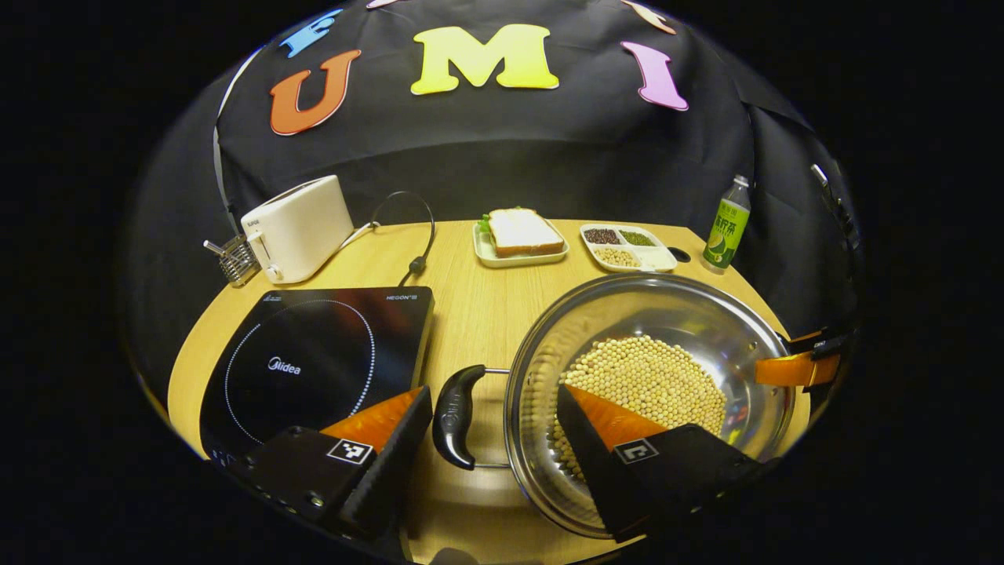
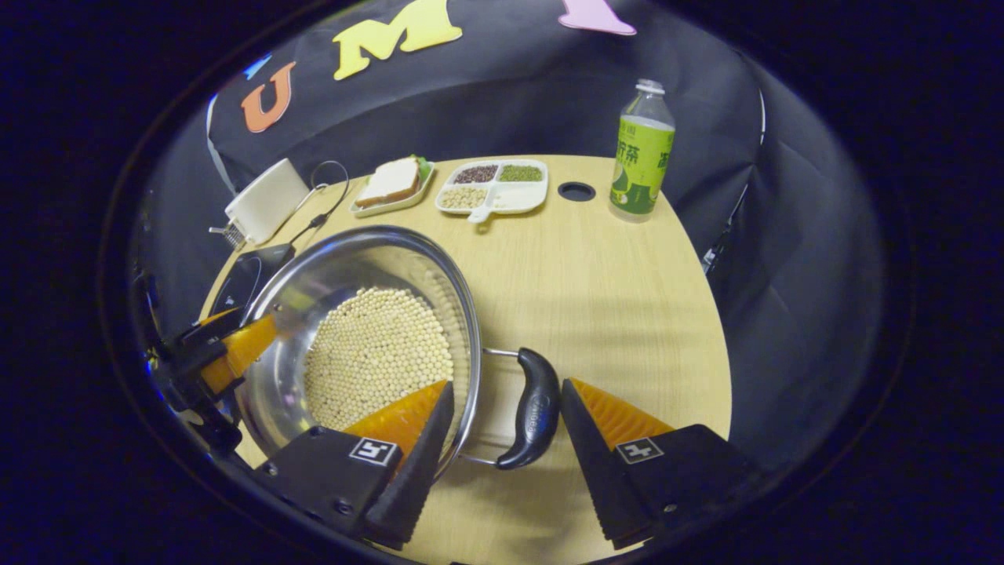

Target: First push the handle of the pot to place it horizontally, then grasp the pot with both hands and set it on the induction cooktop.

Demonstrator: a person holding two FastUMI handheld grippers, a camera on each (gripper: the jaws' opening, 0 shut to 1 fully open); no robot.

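Note:
A steel pot (image 1: 627, 310) holding soybeans (image 1: 655, 377) stands on the wooden table, to the right of the black induction cooktop (image 1: 314, 357). The pot's black left handle (image 1: 457, 416) lies between the fingers of my left gripper (image 1: 494, 392), which is open; one finger is over the beans, the other beside the cooktop. In the right gripper view the pot (image 2: 353, 263) has its other black handle (image 2: 533, 408) between the fingers of my right gripper (image 2: 507, 386), also open. The cooktop (image 2: 243, 278) peeks out behind the pot. Each gripper sees the other's orange finger (image 1: 788, 367) (image 2: 235, 345) at the pot's far rim.
Along the table's back stand a white toaster (image 1: 298, 227), a plate with a sandwich (image 1: 519, 234), a divided tray of grains (image 1: 627, 247) and a green bottle (image 2: 642, 161). A cord (image 1: 416, 235) runs behind the cooktop. A cable hole (image 2: 576, 191) sits by the bottle.

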